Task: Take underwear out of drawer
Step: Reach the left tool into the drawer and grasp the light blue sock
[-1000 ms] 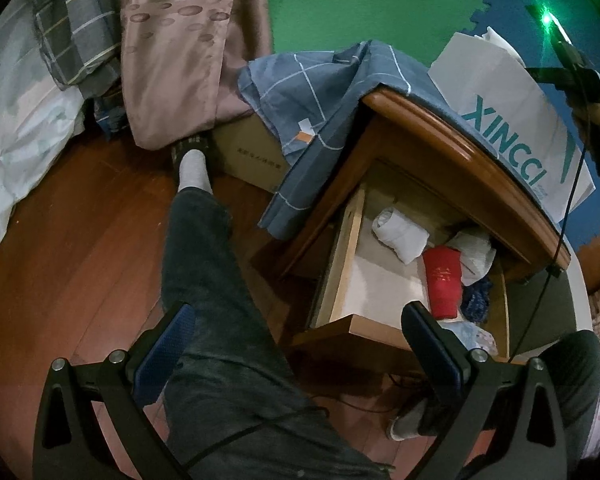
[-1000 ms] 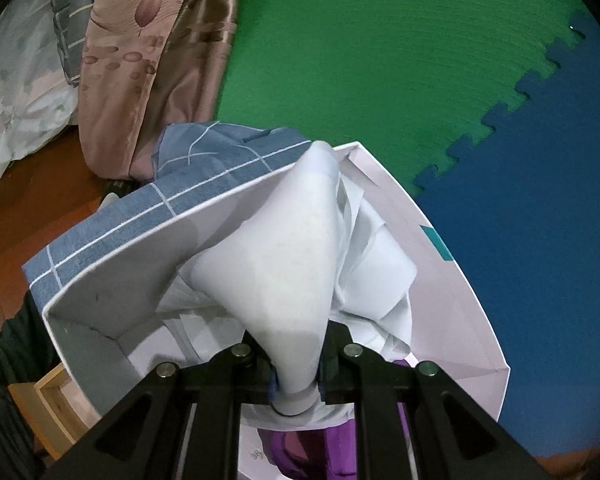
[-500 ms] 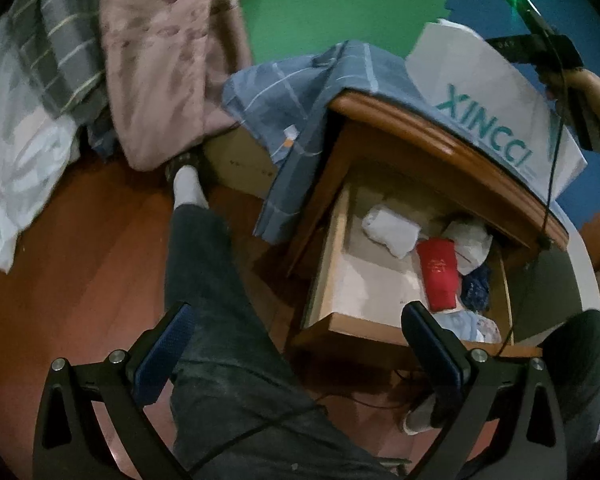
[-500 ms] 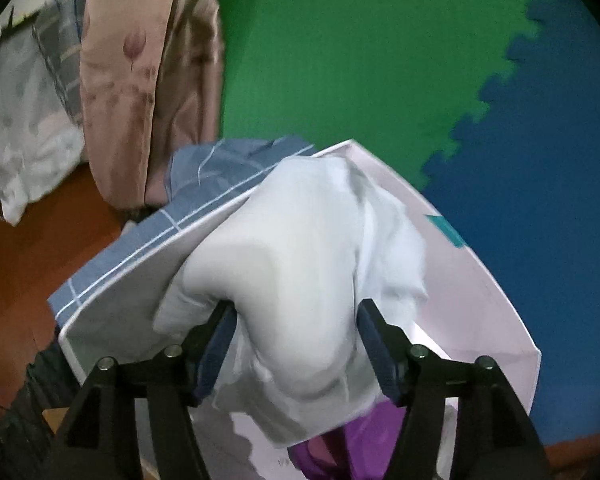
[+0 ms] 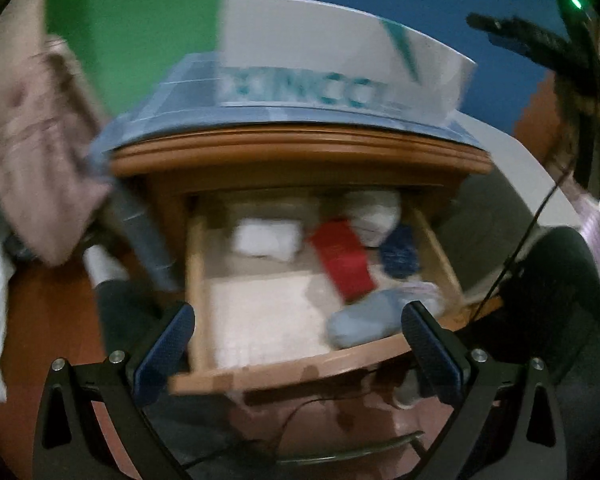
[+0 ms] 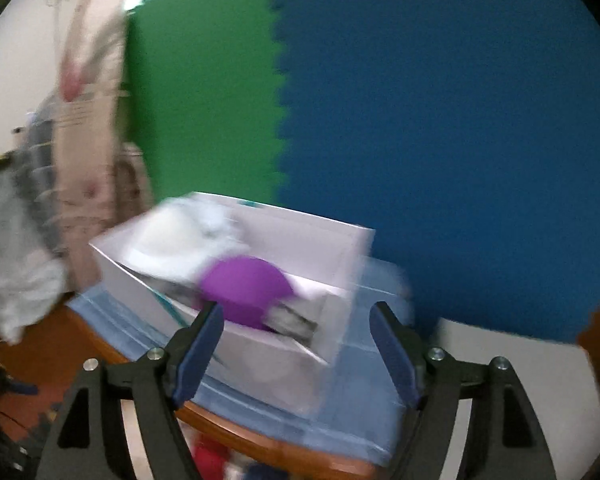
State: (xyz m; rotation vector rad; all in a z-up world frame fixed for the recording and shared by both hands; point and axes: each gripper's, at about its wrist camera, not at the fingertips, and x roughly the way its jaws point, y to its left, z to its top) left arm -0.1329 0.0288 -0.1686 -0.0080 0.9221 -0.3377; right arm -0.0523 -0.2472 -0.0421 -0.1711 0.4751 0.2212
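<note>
The wooden drawer [image 5: 284, 372] stands pulled out and holds a white folded piece [image 5: 266, 240], a red packet [image 5: 342, 258], a dark blue piece [image 5: 398, 252], a grey-blue roll [image 5: 364, 320] and a pale bundle [image 5: 374, 212] at the back. My left gripper [image 5: 300, 332] hangs open above the drawer's front, touching nothing. My right gripper [image 6: 296, 316] is drawn back from the white paper bag [image 6: 260, 356]; its jaws are opening with nothing between them. White underwear [image 6: 176, 232] lies in the bag beside a purple thing [image 6: 244, 292].
The bag [image 5: 340, 52] stands on a blue checked cloth [image 6: 340, 420] over the nightstand top [image 5: 300, 148]. Pink curtain [image 5: 32, 152] hangs at the left. A person's dark-trousered legs [image 5: 548, 288] flank the drawer. Green and blue foam mats [image 6: 420, 100] cover the wall behind.
The right gripper opened, left the white underwear in the bag and pulled back. The left gripper swung round to face the drawer squarely and came closer.
</note>
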